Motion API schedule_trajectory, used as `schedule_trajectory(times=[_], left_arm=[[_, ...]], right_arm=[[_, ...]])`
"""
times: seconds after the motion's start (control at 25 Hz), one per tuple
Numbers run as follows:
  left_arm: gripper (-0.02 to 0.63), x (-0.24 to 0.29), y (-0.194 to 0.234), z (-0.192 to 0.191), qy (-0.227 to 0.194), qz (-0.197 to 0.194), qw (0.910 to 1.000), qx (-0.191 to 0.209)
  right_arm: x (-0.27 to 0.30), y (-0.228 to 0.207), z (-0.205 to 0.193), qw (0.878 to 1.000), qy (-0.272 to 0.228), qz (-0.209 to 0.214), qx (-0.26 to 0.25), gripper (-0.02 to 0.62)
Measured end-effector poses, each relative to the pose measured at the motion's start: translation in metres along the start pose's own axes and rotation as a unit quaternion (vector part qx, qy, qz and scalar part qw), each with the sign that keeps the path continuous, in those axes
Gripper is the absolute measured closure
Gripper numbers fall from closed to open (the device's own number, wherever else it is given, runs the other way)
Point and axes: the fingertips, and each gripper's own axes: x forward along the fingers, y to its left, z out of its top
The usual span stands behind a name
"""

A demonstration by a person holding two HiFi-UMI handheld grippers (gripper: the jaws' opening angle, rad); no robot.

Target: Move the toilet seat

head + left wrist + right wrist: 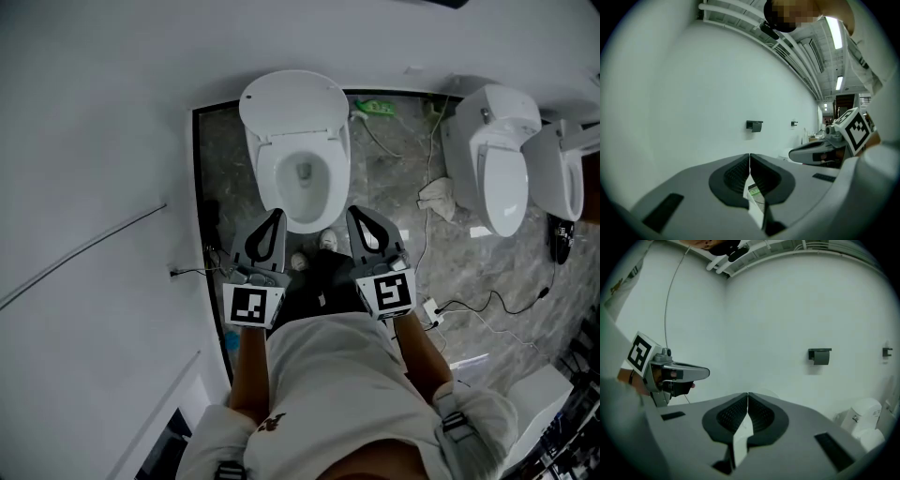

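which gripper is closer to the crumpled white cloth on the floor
Right. The right gripper is just left of the white cloth, by the front right edge of the toilet. The left gripper is farther away, at its front left edge.

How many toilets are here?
3: the open toilet in the middle, a closed toilet to its right, a third toilet beside that, partly cut off. More may be hidden.

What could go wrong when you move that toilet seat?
The left gripper and right gripper are both shut, so nudging the white oval toilet seat with closed tips might slip off. The raised white lid stands just behind it, so a lifted seat could bang into it. Loose cables trail across the grey stone floor nearby, so a step could snag them.
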Motion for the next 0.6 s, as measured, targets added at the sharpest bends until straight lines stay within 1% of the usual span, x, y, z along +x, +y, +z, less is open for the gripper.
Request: schedule_trajectory(times=[0.24,0.6], left_arm=[[0.583,0.005,0.010,-0.029,0.013,-0.002,0.9998,-0.012],[0.583,0.011,0.011,-0.080,0.039,-0.041,0.9976,-0.040]], right_arm=[[0.007,0.008,-0.027,1.000,0.022,-0.008,0.012,0.574],[0.006,0.011,-0.068,0.996,0.051,-0.072,0.023,0.574]])
